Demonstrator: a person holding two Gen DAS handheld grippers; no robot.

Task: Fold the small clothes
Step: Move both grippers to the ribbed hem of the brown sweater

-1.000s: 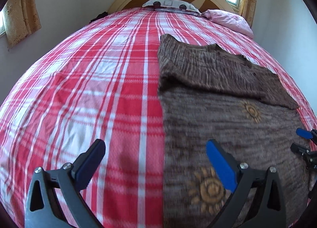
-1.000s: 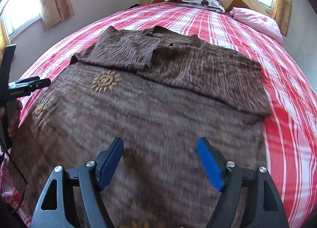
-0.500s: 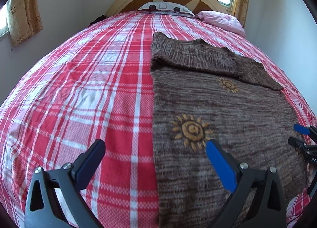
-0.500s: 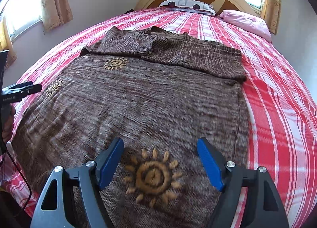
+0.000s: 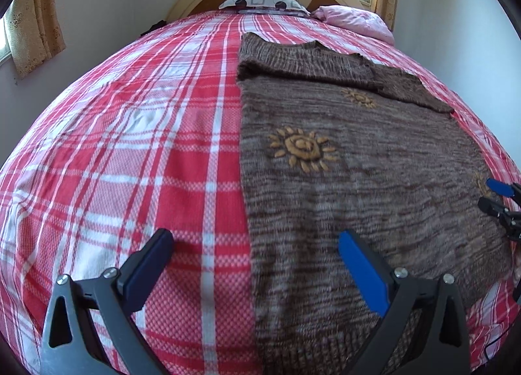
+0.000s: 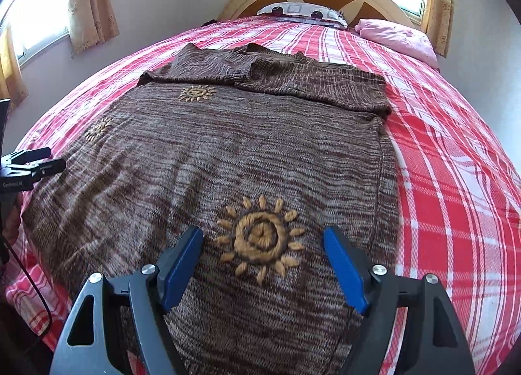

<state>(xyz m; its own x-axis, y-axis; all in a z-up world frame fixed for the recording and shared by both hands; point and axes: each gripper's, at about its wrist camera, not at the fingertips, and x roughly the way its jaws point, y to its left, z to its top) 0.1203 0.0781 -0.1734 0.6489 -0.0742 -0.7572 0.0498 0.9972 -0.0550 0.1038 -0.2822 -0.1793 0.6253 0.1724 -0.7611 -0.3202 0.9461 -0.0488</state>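
Hovering over a brown knitted sweater (image 6: 228, 153) lying flat on the red plaid bedspread (image 5: 130, 147), sleeves folded across its far end, I hold my left claw (image 5: 254, 254) and right claw (image 6: 263, 248) spread wide, gripping nothing. To fold neatly, each should probably pinch a near hem corner evenly.

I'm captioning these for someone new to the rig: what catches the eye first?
A brown knit sweater with golden sun motifs lies spread flat on the red-and-white plaid bedspread, its sleeves folded across the top. In the foreground, the right hand-held gripper is open over the nearest sun.
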